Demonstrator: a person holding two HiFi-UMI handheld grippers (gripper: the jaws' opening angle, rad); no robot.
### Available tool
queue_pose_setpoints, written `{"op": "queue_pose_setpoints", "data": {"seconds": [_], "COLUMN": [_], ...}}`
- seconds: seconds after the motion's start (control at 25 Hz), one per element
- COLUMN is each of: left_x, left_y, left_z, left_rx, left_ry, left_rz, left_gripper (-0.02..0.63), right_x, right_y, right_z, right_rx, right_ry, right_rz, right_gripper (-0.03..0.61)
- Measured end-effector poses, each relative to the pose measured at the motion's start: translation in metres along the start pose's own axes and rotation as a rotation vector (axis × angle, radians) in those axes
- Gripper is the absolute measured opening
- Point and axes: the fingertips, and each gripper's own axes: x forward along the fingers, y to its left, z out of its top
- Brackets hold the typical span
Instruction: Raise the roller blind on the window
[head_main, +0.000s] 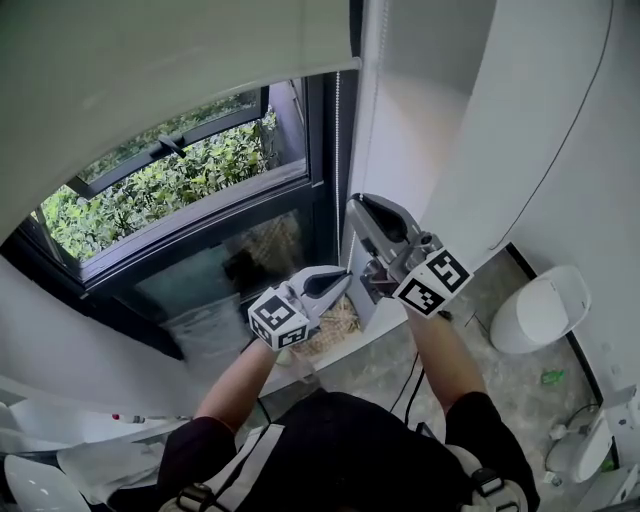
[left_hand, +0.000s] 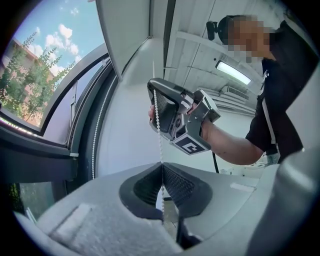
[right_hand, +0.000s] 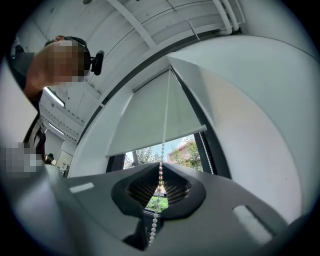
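The pale roller blind (head_main: 150, 60) covers the top of the window (head_main: 180, 190); its bottom bar (right_hand: 160, 140) hangs partway down the glass. A white bead chain (left_hand: 159, 131) runs down beside the window frame. My left gripper (head_main: 345, 275) is shut on the chain's lower stretch, with beads pinched where its pads meet (left_hand: 162, 165). Above it, my right gripper (head_main: 356, 207) is shut on the same strand (right_hand: 163, 145) and points up toward the blind. In the left gripper view the right gripper (left_hand: 154, 90) sits just above on the chain. A second strand (left_hand: 97, 130) hangs along the frame.
A white wall (head_main: 450, 120) stands just right of the chain. On the floor lie a white toilet (head_main: 540, 310) at the right, a dark cable (head_main: 410, 385) by my feet and white objects (head_main: 40, 480) at the lower left. Green shrubs (head_main: 200, 170) show outside.
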Motion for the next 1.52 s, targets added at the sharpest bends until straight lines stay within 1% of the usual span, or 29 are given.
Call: {"op": "queue_pose_setpoints", "data": {"seconds": [0.16, 0.24, 0.28, 0.32, 0.4, 0.44, 0.52, 0.6, 0.68, 0.72, 0.8, 0.88, 1.0, 1.12, 1.2, 1.28, 1.44, 1.52], "left_x": [0.001, 0.002, 0.003, 0.003, 0.001, -0.002, -0.011, -0.021, -0.028, -0.030, -0.031, -0.033, -0.036, -0.034, -0.029, -0.023, -0.009, 0.003], "left_y": [0.001, 0.002, 0.001, 0.000, -0.001, -0.001, -0.003, -0.007, -0.011, -0.011, -0.006, 0.004, 0.021, 0.034, 0.036, 0.037, 0.029, 0.021], "left_z": [-0.005, -0.009, -0.015, -0.024, -0.055, -0.074, -0.111, -0.135, -0.142, -0.140, -0.126, -0.100, -0.045, 0.017, 0.050, 0.071, 0.092, 0.107], "left_rx": [-0.001, -0.015, -0.016, -0.014, -0.016, -0.033, -0.099, -0.150, -0.149, -0.135, -0.099, -0.078, -0.075, -0.076, -0.080, -0.091, -0.160, -0.147], "left_ry": [0.013, 0.020, 0.038, 0.069, 0.162, 0.212, 0.293, 0.335, 0.349, 0.349, 0.329, 0.273, 0.134, -0.019, -0.083, -0.129, -0.205, -0.225], "left_rz": [-0.006, -0.010, -0.013, -0.016, -0.023, -0.028, -0.043, -0.057, -0.071, -0.078, -0.087, -0.084, -0.056, -0.031, -0.034, -0.048, -0.120, -0.162], "left_gripper": [0.003, 0.003, 0.003, 0.003, 0.003, 0.003, 0.006, 0.007, 0.021, 0.054, 0.089, 0.103, 0.128, 0.131, 0.130, 0.132, 0.132, 0.132], "right_x": [-0.002, -0.008, -0.013, -0.018, -0.028, -0.034, -0.046, -0.057, -0.064, -0.065, -0.066, -0.067, -0.068, -0.068, -0.068, -0.069, -0.071, -0.071], "right_y": [0.007, 0.006, 0.004, 0.001, -0.003, -0.005, -0.009, -0.013, -0.017, -0.018, -0.019, -0.020, -0.021, -0.020, -0.018, -0.017, -0.007, -0.001], "right_z": [0.001, 0.000, -0.004, -0.012, -0.040, -0.058, -0.097, -0.124, -0.133, -0.133, -0.131, -0.130, -0.128, -0.128, -0.129, -0.129, -0.126, -0.125], "right_rx": [-0.022, -0.062, -0.080, -0.086, -0.063, -0.045, -0.018, -0.012, -0.004, 0.000, -0.005, -0.002, 0.003, 0.001, 0.004, 0.016, 0.042, 0.044], "right_ry": [-0.016, -0.033, -0.034, -0.024, 0.023, 0.057, 0.133, 0.192, 0.211, 0.212, 0.211, 0.205, 0.195, 0.203, 0.207, 0.195, 0.164, 0.160], "right_rz": [0.024, 0.004, -0.013, -0.029, -0.051, -0.060, -0.078, -0.096, -0.109, -0.111, -0.109, -0.110, -0.113, -0.104, -0.098, -0.098, -0.087, -0.075], "right_gripper": [0.017, 0.017, 0.015, 0.015, 0.015, 0.015, 0.015, 0.015, 0.015, 0.015, 0.016, 0.015, 0.017, 0.017, 0.017, 0.017, 0.017, 0.017]}}
